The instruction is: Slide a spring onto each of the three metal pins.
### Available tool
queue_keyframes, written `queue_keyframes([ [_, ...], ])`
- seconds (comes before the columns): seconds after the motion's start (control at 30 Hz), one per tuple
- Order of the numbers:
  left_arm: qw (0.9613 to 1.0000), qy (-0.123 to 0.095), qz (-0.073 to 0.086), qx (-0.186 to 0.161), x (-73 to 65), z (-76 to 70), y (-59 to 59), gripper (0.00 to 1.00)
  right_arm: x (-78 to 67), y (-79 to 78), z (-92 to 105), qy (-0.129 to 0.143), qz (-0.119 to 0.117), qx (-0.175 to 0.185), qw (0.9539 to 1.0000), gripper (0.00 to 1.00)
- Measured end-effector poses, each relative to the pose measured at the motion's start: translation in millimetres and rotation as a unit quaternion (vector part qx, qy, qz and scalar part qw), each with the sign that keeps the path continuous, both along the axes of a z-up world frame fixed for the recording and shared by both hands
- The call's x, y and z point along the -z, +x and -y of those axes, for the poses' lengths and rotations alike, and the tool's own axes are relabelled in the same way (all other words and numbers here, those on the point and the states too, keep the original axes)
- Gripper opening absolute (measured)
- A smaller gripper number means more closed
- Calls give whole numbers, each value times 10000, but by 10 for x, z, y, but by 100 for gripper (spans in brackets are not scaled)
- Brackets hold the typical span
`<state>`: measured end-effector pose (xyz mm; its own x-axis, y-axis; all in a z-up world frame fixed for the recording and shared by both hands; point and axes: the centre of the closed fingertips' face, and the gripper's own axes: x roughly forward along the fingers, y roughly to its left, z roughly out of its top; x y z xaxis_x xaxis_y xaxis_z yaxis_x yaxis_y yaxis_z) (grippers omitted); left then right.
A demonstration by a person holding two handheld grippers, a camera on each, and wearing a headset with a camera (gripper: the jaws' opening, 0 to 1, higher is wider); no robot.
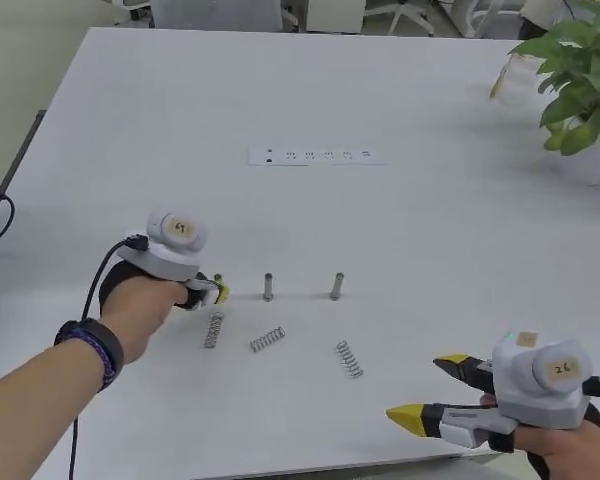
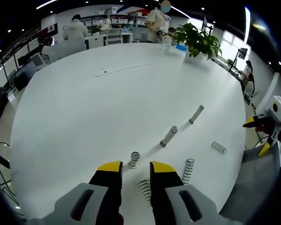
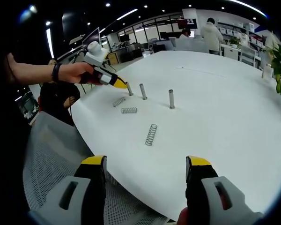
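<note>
Three springs are lying flat on the white worktop (image 1: 430, 230), all apart from the pins: the left spring (image 1: 214, 329), the middle spring (image 1: 267, 340) and the right spring (image 1: 349, 359). Just behind them three metal pins are standing upright in a row: the left pin (image 1: 218, 281), the middle pin (image 1: 268, 287) and the right pin (image 1: 336, 286).

The left hand (image 1: 145, 300), a dark band around its wrist, is hovering low over the worktop and pointing the left tongs (image 1: 218, 292) at the left pin. These tongs are sitting narrowly apart, with that pin just ahead between the tips, and are gripping nothing.

The right hand (image 1: 570, 450) is hovering at the near edge, holding the right tongs (image 1: 428, 390) spread wide and empty, well apart from the springs.
</note>
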<state>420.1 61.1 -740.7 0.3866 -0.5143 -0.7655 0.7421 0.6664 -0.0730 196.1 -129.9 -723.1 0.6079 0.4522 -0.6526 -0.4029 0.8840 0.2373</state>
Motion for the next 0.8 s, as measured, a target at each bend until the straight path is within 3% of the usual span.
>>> queue_keyframes([
  [0.4,10000,-69,17,-8,-79,-147,-72,22,4,17,-15,3,14,-24,10000,68],
  [0.8,9995,-235,165,146,-243,-232,-186,31,0,45,-29,-18,20,-78,10000,68],
])
